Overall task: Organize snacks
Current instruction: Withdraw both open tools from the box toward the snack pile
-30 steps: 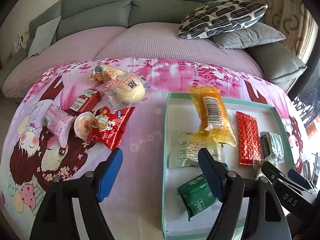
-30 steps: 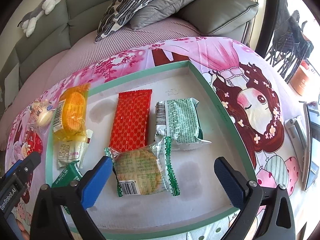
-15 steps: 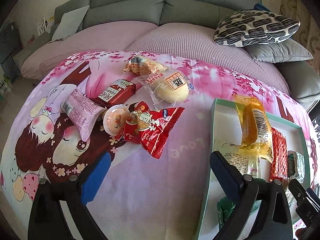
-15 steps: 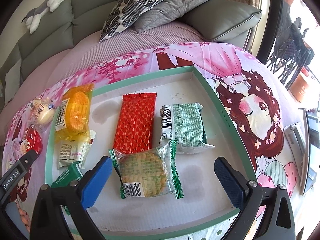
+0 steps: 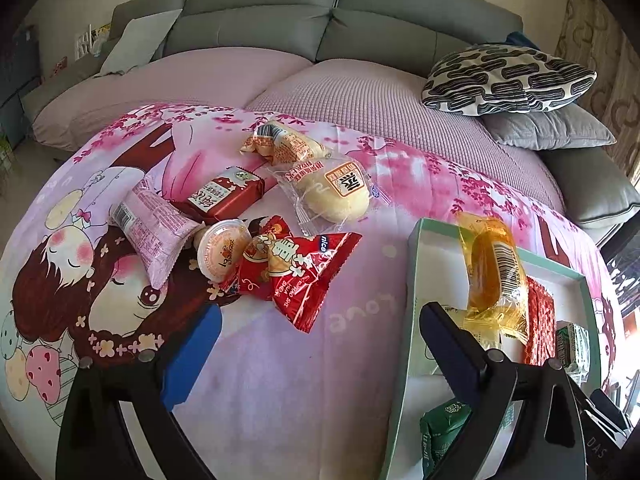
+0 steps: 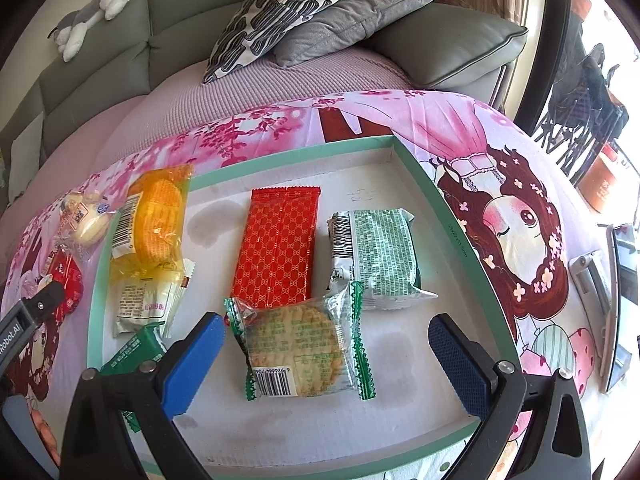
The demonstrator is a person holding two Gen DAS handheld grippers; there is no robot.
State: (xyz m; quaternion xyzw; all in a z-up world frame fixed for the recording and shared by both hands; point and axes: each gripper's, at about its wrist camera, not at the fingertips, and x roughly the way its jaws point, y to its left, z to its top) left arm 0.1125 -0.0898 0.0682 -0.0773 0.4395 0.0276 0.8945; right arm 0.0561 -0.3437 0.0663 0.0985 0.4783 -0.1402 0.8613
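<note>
My left gripper is open and empty over the pink cartoon cloth, just short of the loose snacks. Nearest are a red packet and a jelly cup; beyond lie a pink packet, a dark red bar and a wrapped bun. My right gripper is open over the green-rimmed tray. A round cracker packet lies between its fingers, untouched. The tray also holds a red packet, a green-white packet and a yellow packet.
A grey sofa with a patterned pillow stands behind the table. A plush toy lies on the sofa back. Flat metal devices sit at the table's right edge. The left gripper's body shows beside the tray.
My left gripper has opened wider and swung left, off the tray and towards the loose pile. The right gripper and the tray's snacks have barely shifted.
</note>
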